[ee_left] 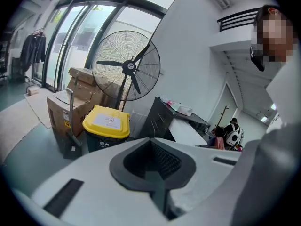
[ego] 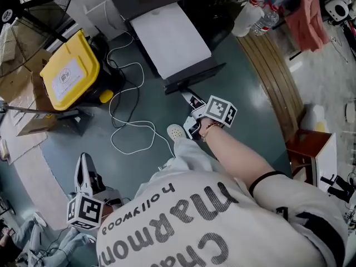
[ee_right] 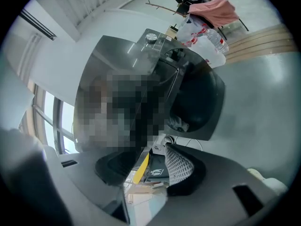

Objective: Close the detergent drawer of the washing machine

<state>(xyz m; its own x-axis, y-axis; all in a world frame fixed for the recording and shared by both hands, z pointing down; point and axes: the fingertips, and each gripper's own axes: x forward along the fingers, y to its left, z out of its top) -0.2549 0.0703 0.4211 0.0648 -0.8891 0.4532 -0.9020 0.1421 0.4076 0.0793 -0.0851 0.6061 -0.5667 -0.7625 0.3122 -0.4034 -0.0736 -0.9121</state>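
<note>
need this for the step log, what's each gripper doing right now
left gripper: closed, holding nothing
right gripper: open, part of the detergent drawer between its jaws, not clamped

A: Are we seeing the drawer anywhere?
B: We are not finding it: a blur is covering the washer's (ee_right: 197, 93) front panel in the right gripper view, and the head view's top edge is cutting it off.
A: And between the right gripper's (ee_right: 148, 161) jaws?
B: We are failing to tell what the yellow strip (ee_right: 141, 166) there is.
</note>
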